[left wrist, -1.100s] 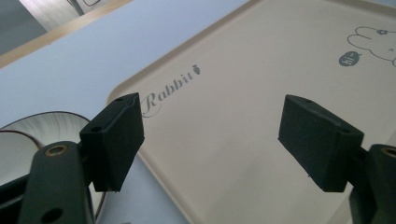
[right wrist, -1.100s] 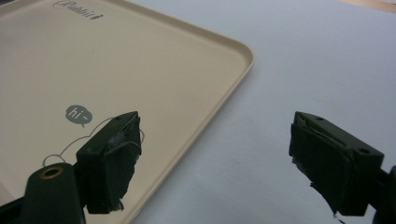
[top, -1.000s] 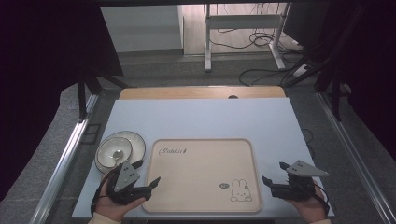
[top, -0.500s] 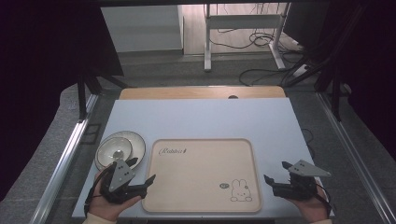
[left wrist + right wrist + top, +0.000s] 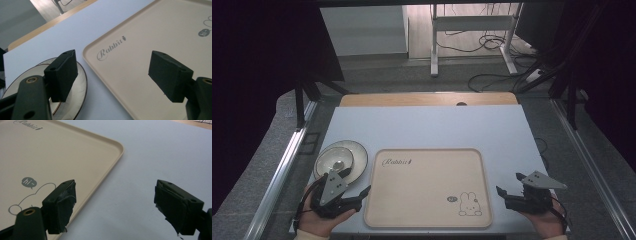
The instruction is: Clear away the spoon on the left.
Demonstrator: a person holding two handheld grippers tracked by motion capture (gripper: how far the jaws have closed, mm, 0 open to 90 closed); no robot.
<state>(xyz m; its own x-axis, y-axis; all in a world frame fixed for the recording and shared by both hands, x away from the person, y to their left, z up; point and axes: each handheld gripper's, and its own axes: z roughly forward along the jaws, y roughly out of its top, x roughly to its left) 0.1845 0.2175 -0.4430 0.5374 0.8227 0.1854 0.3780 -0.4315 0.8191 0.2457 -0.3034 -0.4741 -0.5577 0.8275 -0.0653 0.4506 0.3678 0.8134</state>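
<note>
Left tool (image 5: 357, 194) – jaws apart, by round glossy plate (image 5: 349, 156), right tool (image 5: 504, 194) gaping, beside smooth beige tray (image 5: 427, 175)

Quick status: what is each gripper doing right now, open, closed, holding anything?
Left gripper: open, holding nothing, by the plate and tray.
Right gripper: open, holding nothing.

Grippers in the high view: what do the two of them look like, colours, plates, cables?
Both are black. The left gripper and the right gripper each carry a grey three-cornered plate on top, and a thin dark cable loops beside each hand. In the gripper views the jaws are blocky black pads with small holes; the right gripper's pads look frayed at the edges.
</note>
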